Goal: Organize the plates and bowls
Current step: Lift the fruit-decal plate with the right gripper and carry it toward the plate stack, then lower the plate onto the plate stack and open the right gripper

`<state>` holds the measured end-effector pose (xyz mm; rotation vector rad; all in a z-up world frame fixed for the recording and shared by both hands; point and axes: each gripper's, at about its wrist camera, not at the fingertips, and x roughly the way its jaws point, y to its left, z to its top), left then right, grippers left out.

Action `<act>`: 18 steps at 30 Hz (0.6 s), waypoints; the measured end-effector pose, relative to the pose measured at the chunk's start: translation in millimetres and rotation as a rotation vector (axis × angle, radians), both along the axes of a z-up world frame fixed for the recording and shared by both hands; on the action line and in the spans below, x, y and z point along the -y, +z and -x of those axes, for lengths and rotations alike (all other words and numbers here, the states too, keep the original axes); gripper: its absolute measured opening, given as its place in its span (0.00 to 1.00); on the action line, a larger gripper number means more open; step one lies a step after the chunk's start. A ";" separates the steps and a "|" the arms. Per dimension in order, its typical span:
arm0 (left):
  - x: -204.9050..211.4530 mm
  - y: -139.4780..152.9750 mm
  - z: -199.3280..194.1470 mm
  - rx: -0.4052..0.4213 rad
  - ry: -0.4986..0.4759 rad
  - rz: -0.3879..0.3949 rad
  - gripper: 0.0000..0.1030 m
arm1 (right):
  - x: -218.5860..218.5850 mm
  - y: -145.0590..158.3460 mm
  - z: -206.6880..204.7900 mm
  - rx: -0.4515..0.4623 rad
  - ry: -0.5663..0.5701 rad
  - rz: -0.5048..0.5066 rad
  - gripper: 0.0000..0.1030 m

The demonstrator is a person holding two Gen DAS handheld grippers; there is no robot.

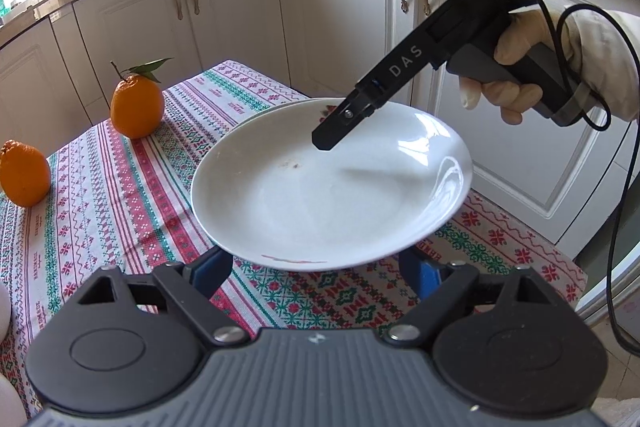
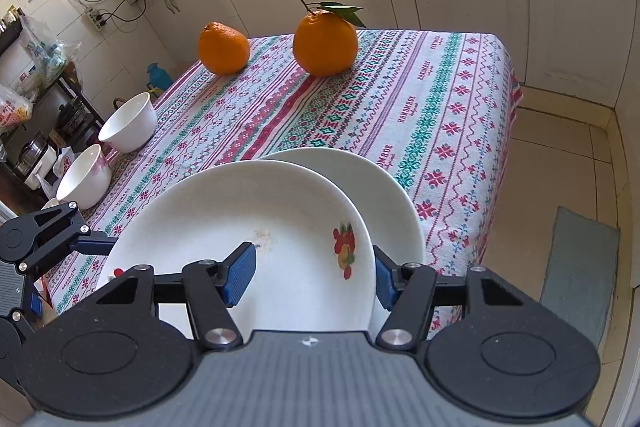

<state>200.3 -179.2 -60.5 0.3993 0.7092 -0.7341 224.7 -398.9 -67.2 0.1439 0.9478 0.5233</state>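
Note:
A white plate (image 2: 280, 219) with a fruit decal hangs tilted above the patterned tablecloth (image 2: 360, 107). My right gripper (image 2: 312, 279) is shut on its rim, one blue pad inside the plate and the other behind the edge. In the left wrist view the same plate (image 1: 320, 195) fills the middle, and one right finger (image 1: 336, 127) lies over its far side. A second white plate (image 2: 388, 195) lies on the cloth, partly beneath it. My left gripper (image 1: 320, 269) stands open, its fingertips hidden under the plate's near rim.
Two white bowls (image 2: 128, 123) (image 2: 86, 179) stand near the table's left edge. Two oranges (image 2: 223, 47) (image 2: 325, 43) sit at the far end. A gloved hand (image 1: 516, 67) holds the right tool. Cabinets surround the table; a floor mat (image 2: 580, 267) lies to the right.

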 end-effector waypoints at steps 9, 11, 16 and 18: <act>1.2 -4.8 -7.2 -0.007 0.001 -0.002 0.87 | 7.6 2.9 5.3 0.005 -0.023 0.013 0.64; 0.7 -5.0 -8.8 -0.013 0.000 0.002 0.87 | 8.7 3.6 6.5 0.006 -0.028 0.016 0.64; 0.3 -4.2 -9.6 0.003 -0.003 0.010 0.87 | 12.5 6.1 10.8 0.007 -0.042 0.014 0.65; 0.9 -4.3 -10.5 0.006 -0.007 0.013 0.87 | 12.7 7.8 12.3 0.012 -0.047 0.019 0.65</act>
